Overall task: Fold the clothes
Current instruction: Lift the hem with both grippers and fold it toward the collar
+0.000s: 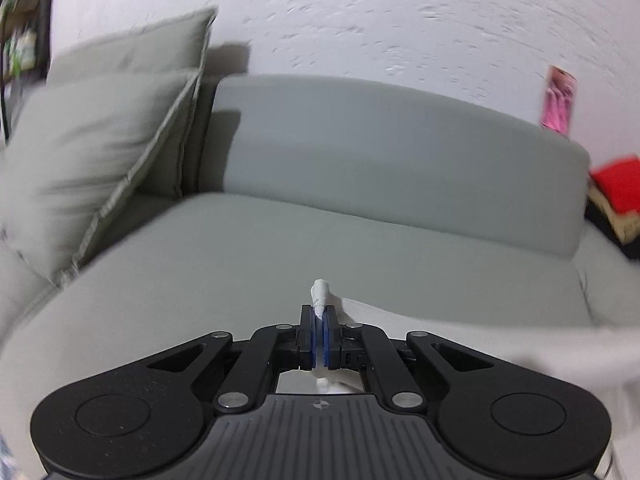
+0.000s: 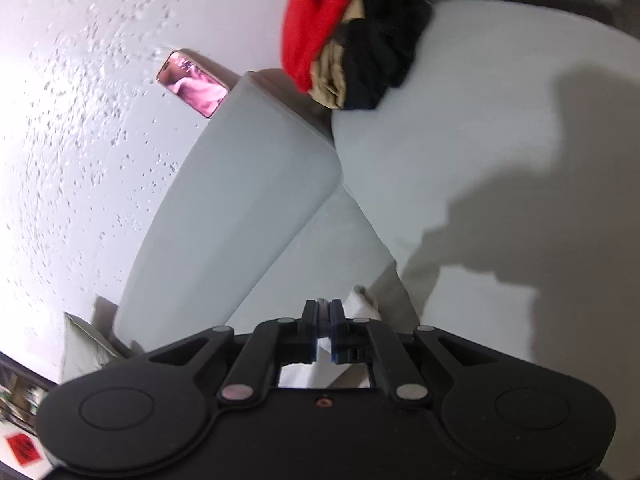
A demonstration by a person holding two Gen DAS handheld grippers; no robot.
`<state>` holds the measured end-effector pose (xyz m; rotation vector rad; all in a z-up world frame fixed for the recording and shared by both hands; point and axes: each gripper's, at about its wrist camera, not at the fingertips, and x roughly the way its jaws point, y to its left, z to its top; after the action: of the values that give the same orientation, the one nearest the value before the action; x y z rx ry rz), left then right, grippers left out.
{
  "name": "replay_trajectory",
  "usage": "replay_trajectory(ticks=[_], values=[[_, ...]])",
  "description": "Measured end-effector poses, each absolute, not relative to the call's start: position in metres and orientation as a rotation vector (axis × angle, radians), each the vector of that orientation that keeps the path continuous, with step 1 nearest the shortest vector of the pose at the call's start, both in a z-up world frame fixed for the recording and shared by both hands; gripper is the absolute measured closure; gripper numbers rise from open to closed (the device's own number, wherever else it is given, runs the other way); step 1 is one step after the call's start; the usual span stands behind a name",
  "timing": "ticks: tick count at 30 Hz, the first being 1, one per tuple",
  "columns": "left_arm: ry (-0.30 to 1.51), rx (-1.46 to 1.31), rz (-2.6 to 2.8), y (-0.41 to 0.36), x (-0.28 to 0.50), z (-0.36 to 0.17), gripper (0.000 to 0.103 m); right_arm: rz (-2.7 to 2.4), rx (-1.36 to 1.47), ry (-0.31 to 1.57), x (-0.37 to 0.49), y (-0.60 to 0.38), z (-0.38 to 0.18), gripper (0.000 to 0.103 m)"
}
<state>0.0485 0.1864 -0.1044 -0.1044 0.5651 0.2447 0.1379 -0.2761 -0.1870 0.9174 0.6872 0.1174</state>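
Left gripper is clamped on a corner of the white cloth, which lies over the grey sofa. Right gripper is closed on another edge of it.

- We are seeing the left gripper showing matte black linkage arms, silver pivot screws and blue finger pads.
- The right gripper is showing matching black arms and a small red dot behind its fingers.

White garment runs off frame; clothes pile blurred, cropped
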Motion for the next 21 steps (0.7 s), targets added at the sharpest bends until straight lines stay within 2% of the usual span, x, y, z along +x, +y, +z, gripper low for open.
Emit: replay_trajectory(ticks=[6, 15, 18, 20, 21], values=[[0.64, -0.233, 0.21, 0.193, -0.006, -0.118, 0.101, 0.132, 0.901, 0.689, 0.09, -0.289, -0.188, 0.098], [0.722, -0.175, 0.23, 0.174, -0.054, -0.134, 0.1, 0.105, 0.786, 0.735, 0.051, -0.297, -0.19, 0.098], [0.81, 0.01, 0.278, 0.152, -0.044, -0.149, 0.097, 0.064, 0.701, 0.777, 0.054, -0.29, -0.19, 0.097], [0.873, 0.123, 0.306, 0.139, -0.041, -0.159, 0.084, 0.036, 0.645, 0.805, 0.056, -0.286, -0.19, 0.096], [0.876, 0.158, 0.333, 0.136, -0.045, -0.16, 0.083, 0.022, 0.616, 0.818, 0.057, -0.283, -0.19, 0.093]])
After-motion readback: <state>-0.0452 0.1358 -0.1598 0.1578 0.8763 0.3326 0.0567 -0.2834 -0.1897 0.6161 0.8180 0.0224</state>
